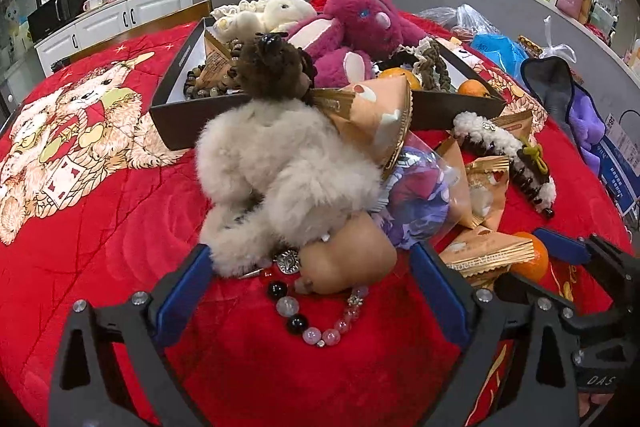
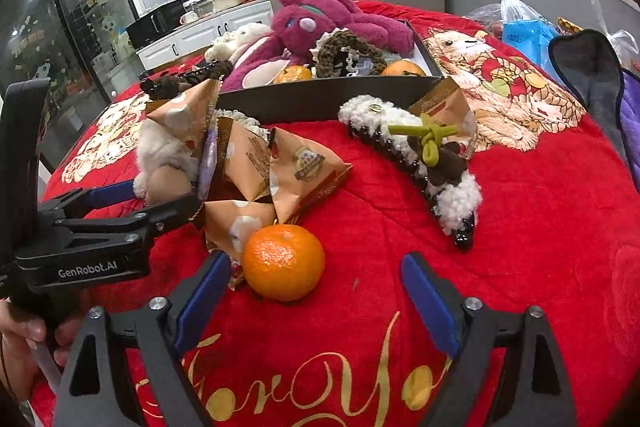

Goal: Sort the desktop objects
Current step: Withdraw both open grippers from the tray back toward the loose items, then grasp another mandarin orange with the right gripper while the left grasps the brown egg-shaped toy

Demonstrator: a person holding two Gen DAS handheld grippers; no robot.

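A pale fluffy plush [image 1: 280, 171] lies on the red blanket [image 1: 120, 235], with a tan soft lump [image 1: 352, 259] and a bead bracelet [image 1: 316, 323] in front of it. My left gripper [image 1: 310, 251] stands open around the plush's near end and the lump, its pads touching neither. A mandarin [image 2: 283, 261] sits on the blanket between the fingers of my open right gripper [image 2: 316, 259], close to the left pad but apart from it. Orange triangular snack packets [image 2: 276, 171] are heaped just behind it. A black shallow box [image 2: 320, 95] farther back holds a magenta plush rabbit [image 2: 320, 23], a cream plush and mandarins.
A white fluffy hair claw [image 2: 420, 163] with a green knot lies right of the packets. A clear bag of purple items [image 1: 420, 195] leans on the plush. Blue and clear plastic bags [image 2: 528, 35] and a grey-purple cloth [image 2: 592, 67] crowd the far right edge. A hand holds the left gripper's handle [image 2: 24, 331].
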